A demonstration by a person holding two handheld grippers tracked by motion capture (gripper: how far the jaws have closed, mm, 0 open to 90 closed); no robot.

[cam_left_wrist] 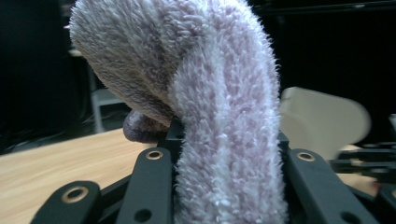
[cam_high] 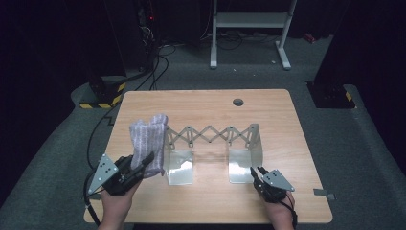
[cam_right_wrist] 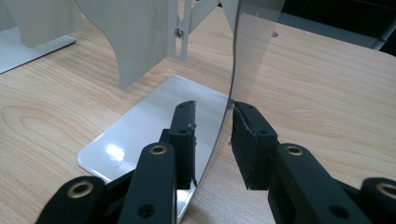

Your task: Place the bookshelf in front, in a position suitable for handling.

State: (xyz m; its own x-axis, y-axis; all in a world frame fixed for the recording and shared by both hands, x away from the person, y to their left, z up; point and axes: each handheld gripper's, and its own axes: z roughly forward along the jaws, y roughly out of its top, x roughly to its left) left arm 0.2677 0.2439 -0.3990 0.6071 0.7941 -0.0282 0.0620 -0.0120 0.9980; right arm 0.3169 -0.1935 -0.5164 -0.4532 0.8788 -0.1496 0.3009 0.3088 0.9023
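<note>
Table: a light wooden top with a round grommet hole near its far edge; it bears everything else.
Rack: a metal expanding stand at mid-table, with a scissor lattice across its back and an upright plate at each end. A glossy foot plate lies flat before its left end and another before its right end.
Sock: a fluffy pale lilac sock, held above the table's left part, just beside the rack's left end. Its far part rises and droops over. In the left gripper view it stands tall between the black jaws and bends over at the top.
Left gripper: at the near left of the table, in the person's left hand, jaws clenched on the sock's lower end.
Right gripper: at the near right, in the person's right hand, at the near edge of the right foot plate. In the right gripper view its jaws straddle the edge of a thin upright metal plate; the right pad touches it. I cannot tell whether both pads press on it.
</note>
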